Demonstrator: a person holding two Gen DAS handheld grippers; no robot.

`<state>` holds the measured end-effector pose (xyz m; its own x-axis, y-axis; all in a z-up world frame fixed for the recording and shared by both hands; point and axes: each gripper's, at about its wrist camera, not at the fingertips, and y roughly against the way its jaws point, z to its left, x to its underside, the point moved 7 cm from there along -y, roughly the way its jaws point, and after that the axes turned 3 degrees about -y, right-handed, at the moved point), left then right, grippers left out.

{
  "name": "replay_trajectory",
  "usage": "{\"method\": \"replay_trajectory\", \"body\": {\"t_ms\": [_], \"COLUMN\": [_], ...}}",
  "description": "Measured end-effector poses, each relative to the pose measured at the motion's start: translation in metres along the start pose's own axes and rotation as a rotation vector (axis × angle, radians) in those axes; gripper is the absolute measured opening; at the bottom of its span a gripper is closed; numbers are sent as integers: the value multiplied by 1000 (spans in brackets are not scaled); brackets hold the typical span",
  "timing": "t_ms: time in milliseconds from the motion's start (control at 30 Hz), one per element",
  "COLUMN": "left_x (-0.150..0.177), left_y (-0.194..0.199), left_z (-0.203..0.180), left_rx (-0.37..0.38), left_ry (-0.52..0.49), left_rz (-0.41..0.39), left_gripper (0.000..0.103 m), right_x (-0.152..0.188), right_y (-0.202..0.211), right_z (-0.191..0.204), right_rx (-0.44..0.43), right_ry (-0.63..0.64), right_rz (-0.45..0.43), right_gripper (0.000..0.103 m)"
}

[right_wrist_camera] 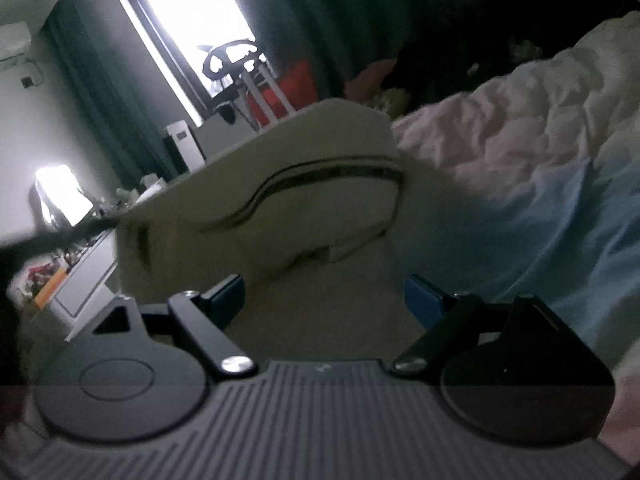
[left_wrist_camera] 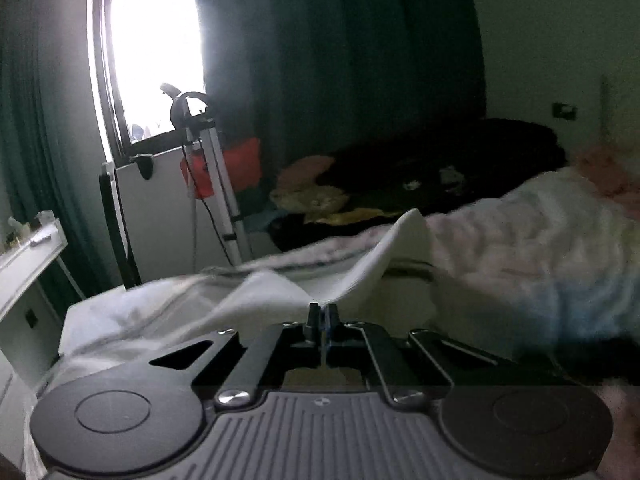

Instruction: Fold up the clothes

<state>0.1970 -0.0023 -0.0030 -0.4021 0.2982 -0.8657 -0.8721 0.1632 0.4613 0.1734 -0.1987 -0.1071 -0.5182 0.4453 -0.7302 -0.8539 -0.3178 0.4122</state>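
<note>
A white garment [left_wrist_camera: 384,256] lies on the bed. My left gripper [left_wrist_camera: 321,314] is shut on its edge and lifts it into a peak. In the right wrist view the same white garment [right_wrist_camera: 280,200] shows a dark striped collar band [right_wrist_camera: 320,176] and stands raised in front of me. My right gripper [right_wrist_camera: 324,296] is open and empty, its blue-padded fingers [right_wrist_camera: 420,300] spread just short of the garment, above the cloth on the bed.
A rumpled pink and blue quilt [right_wrist_camera: 540,152] covers the bed to the right. Dark clothes and a plush toy [left_wrist_camera: 316,200] lie at the back. A white cabinet [left_wrist_camera: 168,208], a tripod stand [left_wrist_camera: 216,176] and a bright window [left_wrist_camera: 156,40] are at left.
</note>
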Motion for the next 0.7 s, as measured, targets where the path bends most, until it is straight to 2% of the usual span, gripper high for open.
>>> {"method": "replay_trajectory", "body": {"t_ms": [67, 167, 267, 400, 500, 533, 567, 700], "left_x": [27, 80, 119, 135, 128, 124, 120, 101], "left_y": [24, 37, 33, 28, 19, 14, 10, -18], "left_z": [-13, -37, -49, -46, -40, -42, -43, -58], "left_rx": [37, 112, 99, 47, -2, -18, -34, -87], "left_ry": [41, 75, 63, 57, 27, 16, 2, -112], "left_rz": [17, 104, 174, 195, 177, 171, 162, 117], "left_gripper": [0, 0, 0, 2, 24, 43, 57, 76], "right_x": [-3, -4, 0, 5, 4, 2, 1, -5], "right_y": [10, 25, 40, 49, 50, 50, 49, 47], "right_z": [0, 0, 0, -5, -9, -12, -16, -32], "right_rx": [-3, -40, -84, -36, -11, -1, 8, 47], "right_ry": [-14, -58, -98, -95, -99, -107, -115, -148], "right_rz": [-12, -5, 18, 27, 17, 13, 9, -7], "right_gripper": [88, 88, 88, 88, 88, 88, 88, 88]}}
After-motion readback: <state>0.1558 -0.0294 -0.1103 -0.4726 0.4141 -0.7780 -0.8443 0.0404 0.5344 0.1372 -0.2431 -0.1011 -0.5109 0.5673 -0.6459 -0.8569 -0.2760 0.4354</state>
